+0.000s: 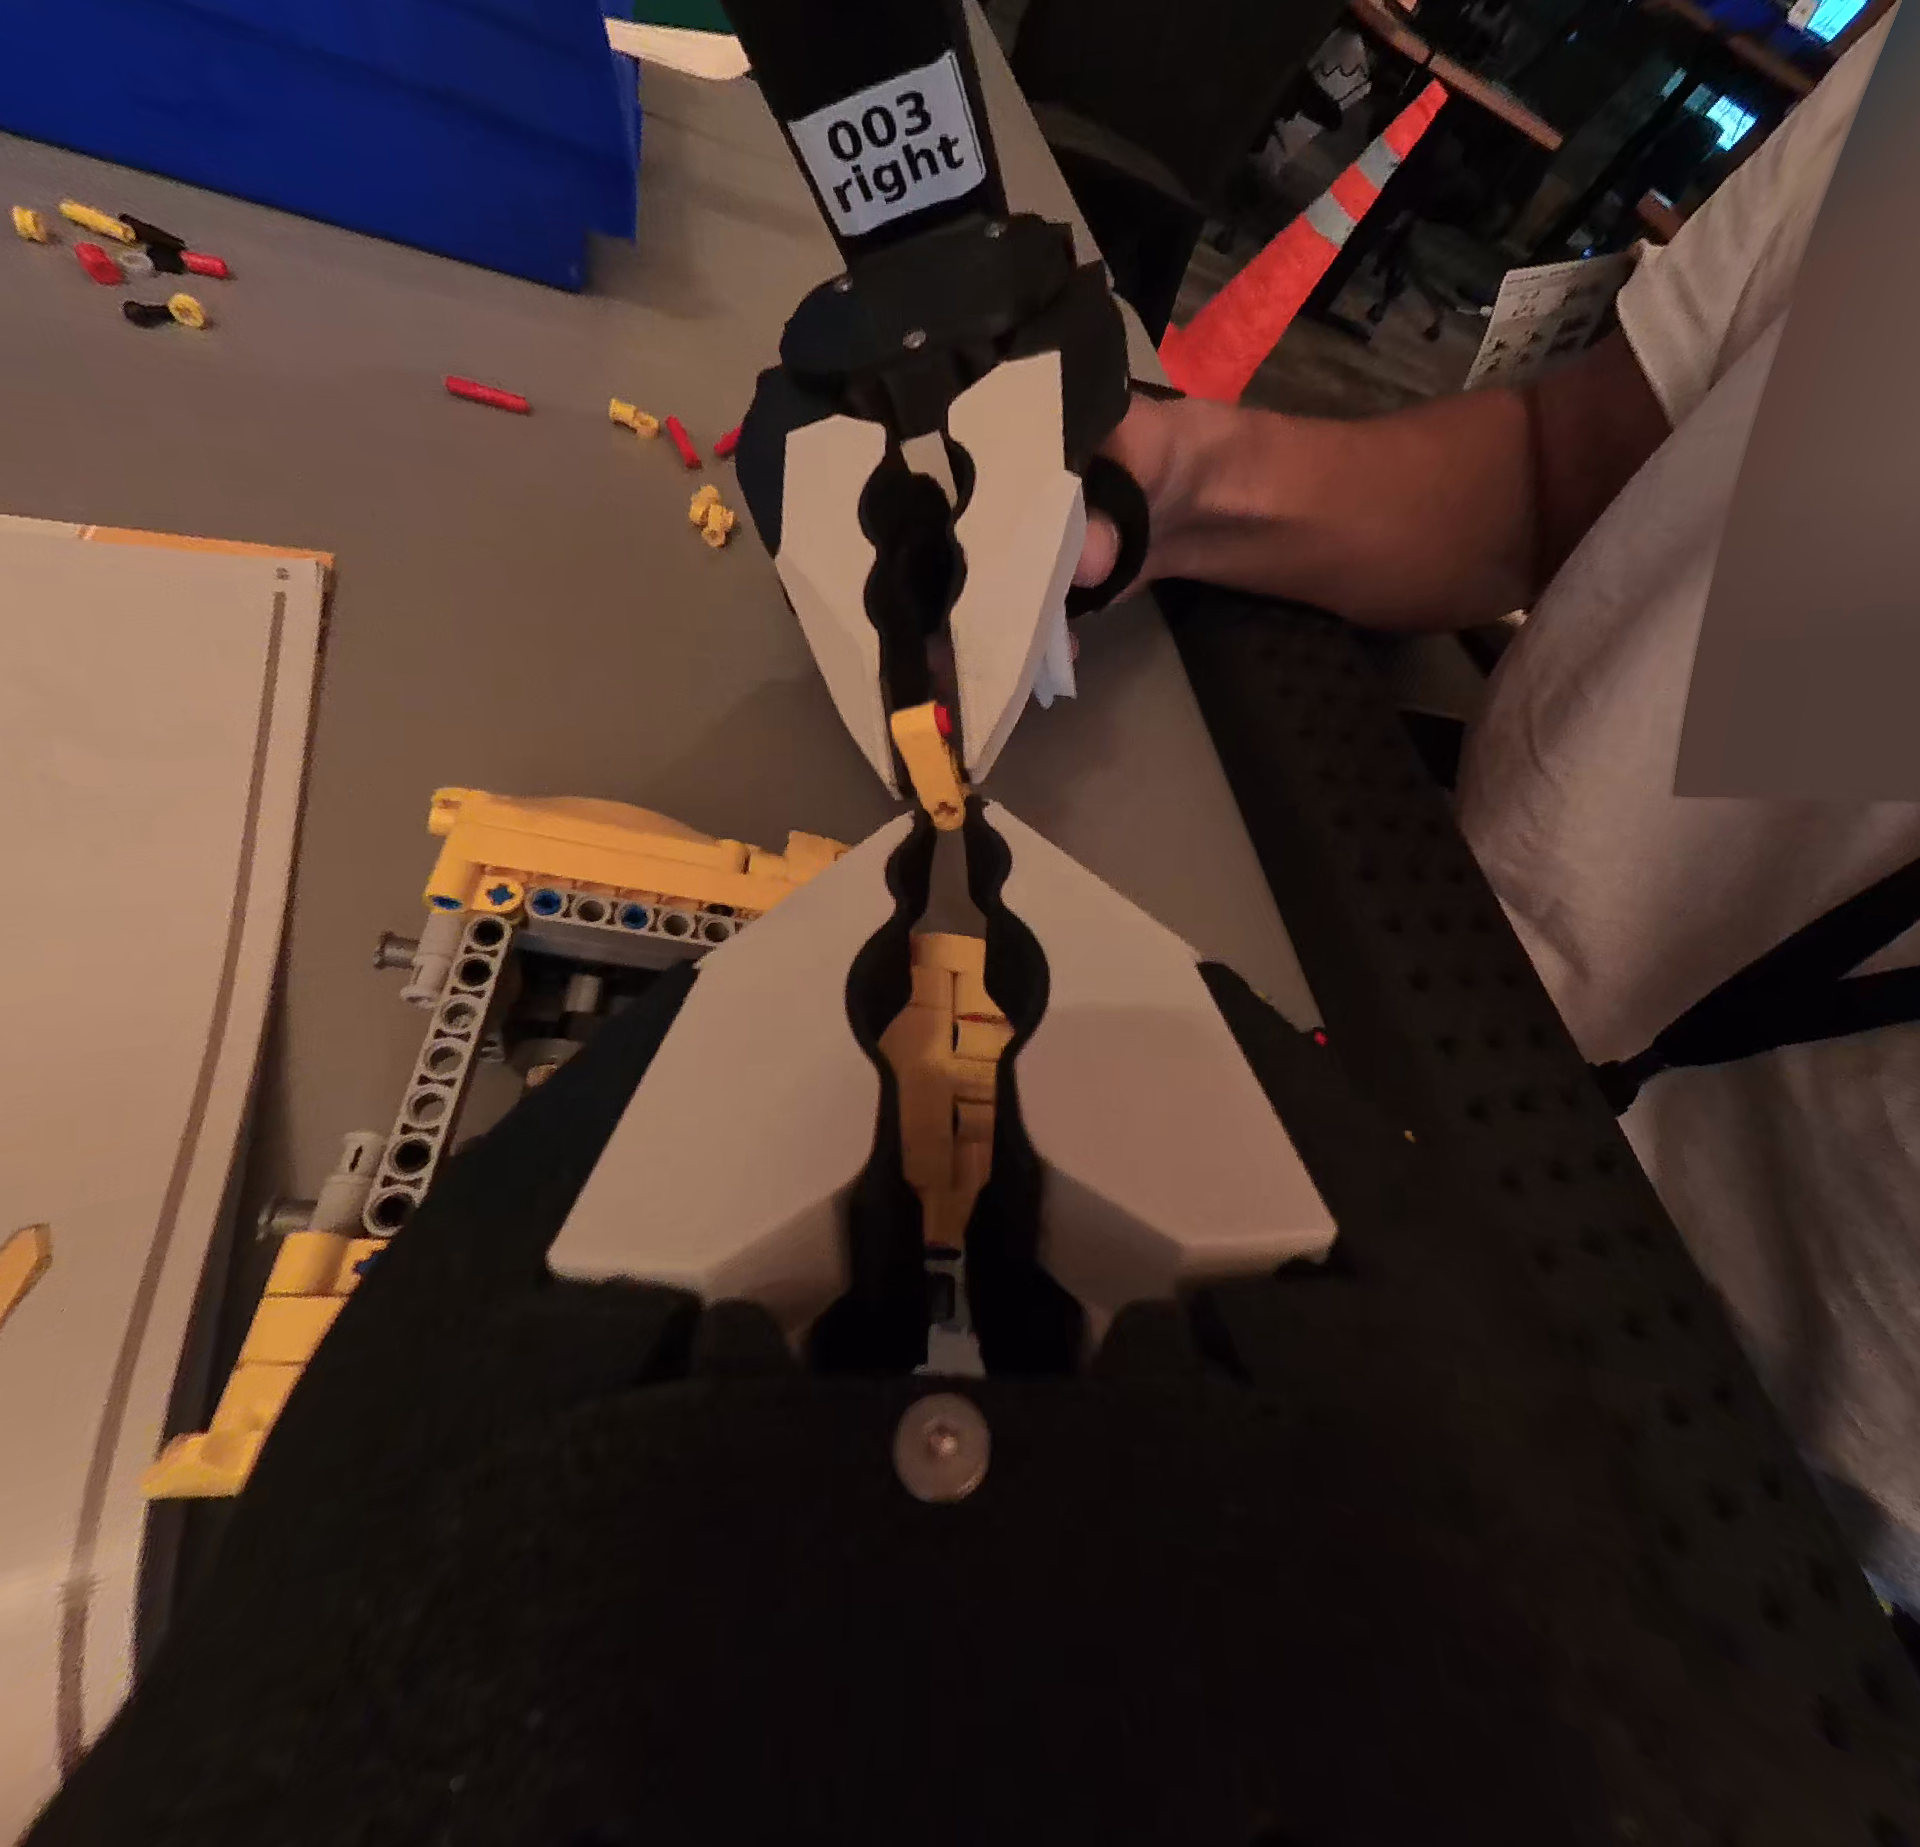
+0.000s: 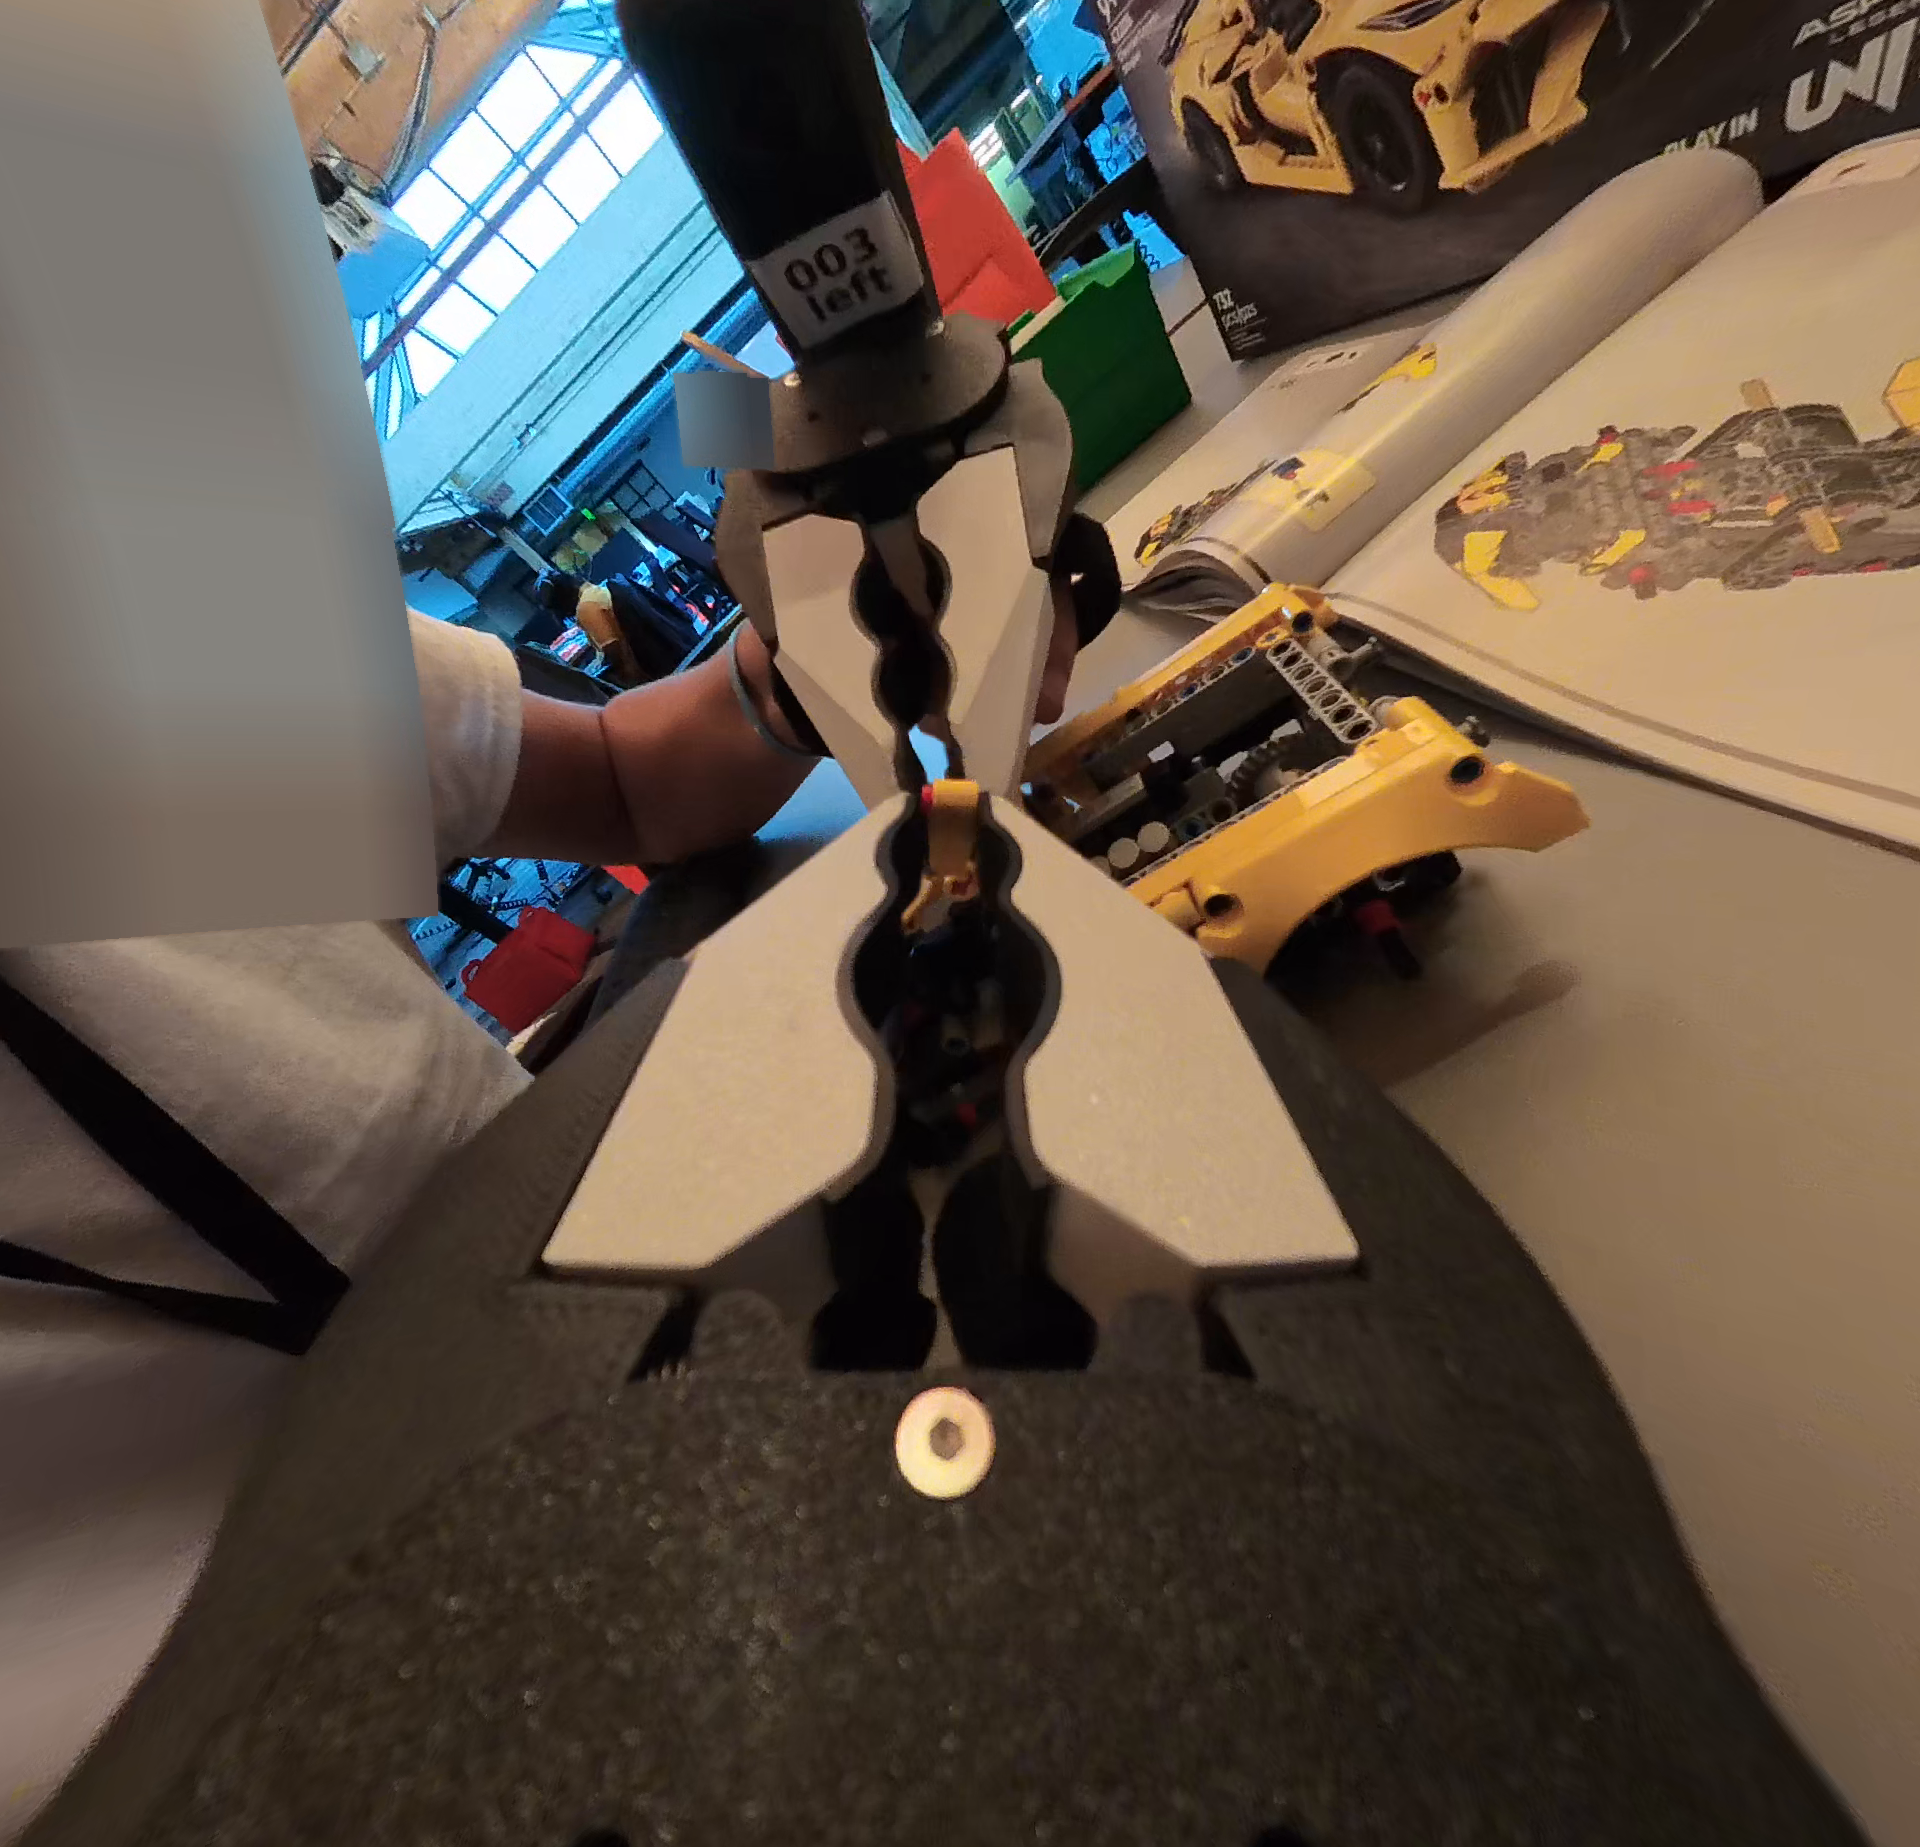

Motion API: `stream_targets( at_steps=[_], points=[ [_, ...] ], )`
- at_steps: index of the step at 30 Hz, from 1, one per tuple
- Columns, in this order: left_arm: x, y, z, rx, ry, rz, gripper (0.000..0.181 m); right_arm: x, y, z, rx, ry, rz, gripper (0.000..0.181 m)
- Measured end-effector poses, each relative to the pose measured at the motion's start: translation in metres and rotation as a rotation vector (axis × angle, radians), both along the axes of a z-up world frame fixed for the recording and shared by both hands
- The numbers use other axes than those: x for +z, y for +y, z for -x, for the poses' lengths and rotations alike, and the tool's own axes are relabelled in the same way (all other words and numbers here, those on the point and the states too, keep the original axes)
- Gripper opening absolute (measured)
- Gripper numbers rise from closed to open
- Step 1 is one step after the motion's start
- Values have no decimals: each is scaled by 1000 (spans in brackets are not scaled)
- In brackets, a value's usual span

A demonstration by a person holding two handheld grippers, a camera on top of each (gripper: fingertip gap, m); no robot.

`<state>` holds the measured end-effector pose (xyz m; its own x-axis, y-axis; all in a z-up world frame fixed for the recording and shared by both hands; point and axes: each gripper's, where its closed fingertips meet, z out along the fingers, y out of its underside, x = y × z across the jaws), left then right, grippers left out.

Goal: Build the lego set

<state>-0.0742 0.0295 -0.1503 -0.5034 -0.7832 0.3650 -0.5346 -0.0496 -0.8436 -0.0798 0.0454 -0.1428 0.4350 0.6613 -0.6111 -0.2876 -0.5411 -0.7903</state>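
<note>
My right tongs [image 1: 928, 795] were clenched on a small yellow connector [image 1: 928, 763] with a red pin [image 1: 942, 719] stuck in it, held in the air above the surface. My left tongs [image 1: 940, 821] met them tip to tip. They looked nearly closed, their tips at the connector's lower end, but I couldn't tell if they really gripped it or only touched.

Risks as I judged them:
- The part was tiny and pinched only at the very tips. Any twist between the two tongs could flick it out, and it could drop off the near edge of the surface.
- The red pin might pop loose if I squeezed off-axis.
- The half-built yellow car body [image 2: 1288, 769] lay right below and beside the tongs. A slip downward could knock its loose beams.

The surface [image 1: 582, 571] was grey, with a black perforated strip along its near edge. An open instruction booklet [image 2: 1662, 592] lay beside the model, its edge touching it. Loose red, yellow and black pins [image 1: 135, 259] were scattered farther off, near a blue bin [image 1: 312, 83]. The set's box [image 2: 1455, 114] stood behind the booklet, next to a green bin [image 2: 1107, 363]. The room was a big workshop hall with tall windows and an orange traffic cone [image 1: 1309, 249] on the floor.
</note>
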Motion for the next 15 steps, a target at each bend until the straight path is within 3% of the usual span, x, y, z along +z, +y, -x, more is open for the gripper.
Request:
stream_targets(
  at_steps=[6, 8, 12, 15],
  points=[
    [1, 3, 4, 17, 11, 2, 9, -3, -1, -2, 0, -38, 1, 8],
    [7, 8, 16, 35, 12, 45, 35, -11, 1, -7, -1, -74, 35, 8],
    [-2, 17, 48, 99, -21, -19, 58, -28, -5, -3, 66, -275, 3, 8],
    [-16, 21, 63, 147, -36, -114, 68, -29, -8, 8, 115, -313, -33, 8]
  ],
)
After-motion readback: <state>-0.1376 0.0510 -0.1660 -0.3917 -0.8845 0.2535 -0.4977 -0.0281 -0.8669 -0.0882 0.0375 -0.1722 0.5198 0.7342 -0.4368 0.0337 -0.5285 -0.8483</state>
